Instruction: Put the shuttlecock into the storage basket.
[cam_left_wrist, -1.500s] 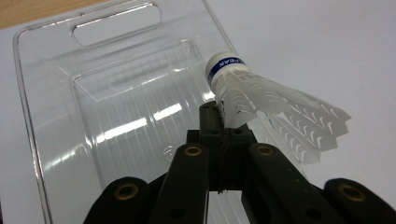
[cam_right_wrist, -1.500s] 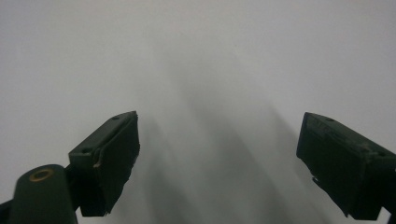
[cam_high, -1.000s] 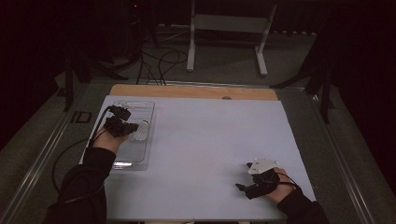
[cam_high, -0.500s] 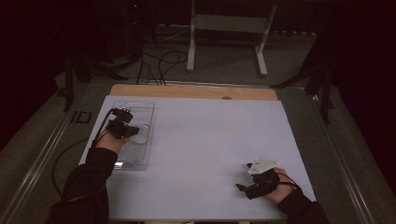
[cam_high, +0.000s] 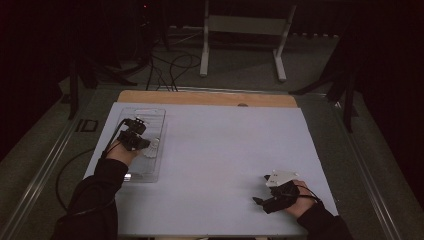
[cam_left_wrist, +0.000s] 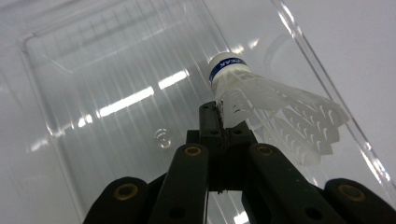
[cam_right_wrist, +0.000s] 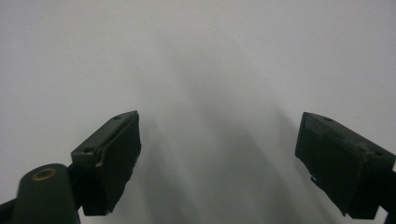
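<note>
free: white table (cam_high: 215, 165) middle | obstacle: clear tray (cam_high: 152, 167) walls left

The left gripper (cam_high: 141, 144) is sitting at the frame's left, jaws pinched together; the right gripper (cam_high: 261, 201) is resting at the lower right, jaws gaping.

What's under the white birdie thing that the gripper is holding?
Under the shuttlecock, pinched by its skirt in the left gripper, lies a clear plastic tray on the white table. The gripper hides whatever lies straight beneath its jaws.
</note>
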